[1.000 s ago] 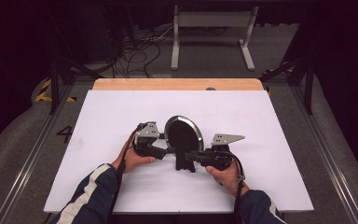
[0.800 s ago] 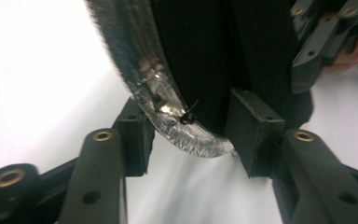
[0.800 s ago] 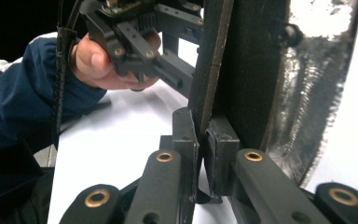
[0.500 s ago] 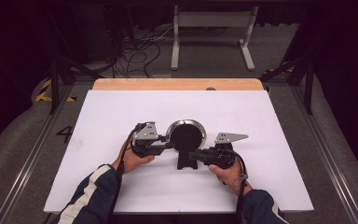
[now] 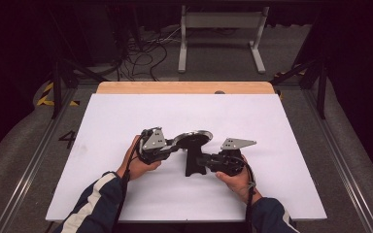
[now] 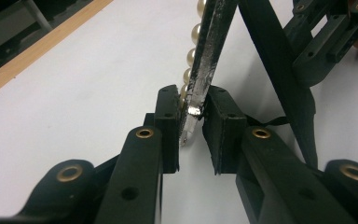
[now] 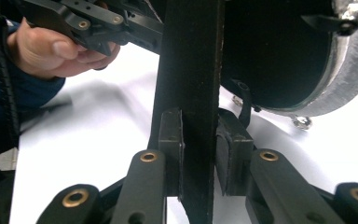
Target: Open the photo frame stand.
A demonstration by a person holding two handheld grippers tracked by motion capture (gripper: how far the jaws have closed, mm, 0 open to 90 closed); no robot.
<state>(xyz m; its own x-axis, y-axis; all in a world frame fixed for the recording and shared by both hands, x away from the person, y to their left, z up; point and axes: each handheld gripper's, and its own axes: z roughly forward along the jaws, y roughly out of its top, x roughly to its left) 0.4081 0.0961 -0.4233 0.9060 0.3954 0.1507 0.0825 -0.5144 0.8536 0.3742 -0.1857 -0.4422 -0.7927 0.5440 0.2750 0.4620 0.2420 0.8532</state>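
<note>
A round frame (image 5: pixel 193 138) with a silvery rim and a black back lies tilted almost flat above the white table, its black stand leg (image 5: pixel 191 164) pointing down. My left gripper (image 5: pixel 177 143) is at its left edge. In the left gripper view the jaws (image 6: pixel 193 130) have just been closing and now pinch the pearl-edged rim (image 6: pixel 209 46). My right gripper (image 5: pixel 200 162) comes in from the right. Its jaws (image 7: pixel 198 149) have just been opening slightly, but both pads still touch the stand leg (image 7: pixel 189 70). The frame's black back (image 7: pixel 275 51) hangs over them.
The white sheet (image 5: pixel 126 116) covers a wooden table (image 5: pixel 184 87) with free room on all sides of the hands. Dark floor, cables and a white metal stand (image 5: pixel 221 24) lie beyond the far edge. A hand (image 7: pixel 51 51) holds the left gripper close behind the stand leg.
The frame has tipped from standing upright, face toward the camera, to lying nearly flat. The left gripper has closed on its rim. The right gripper stays at the stand leg.
</note>
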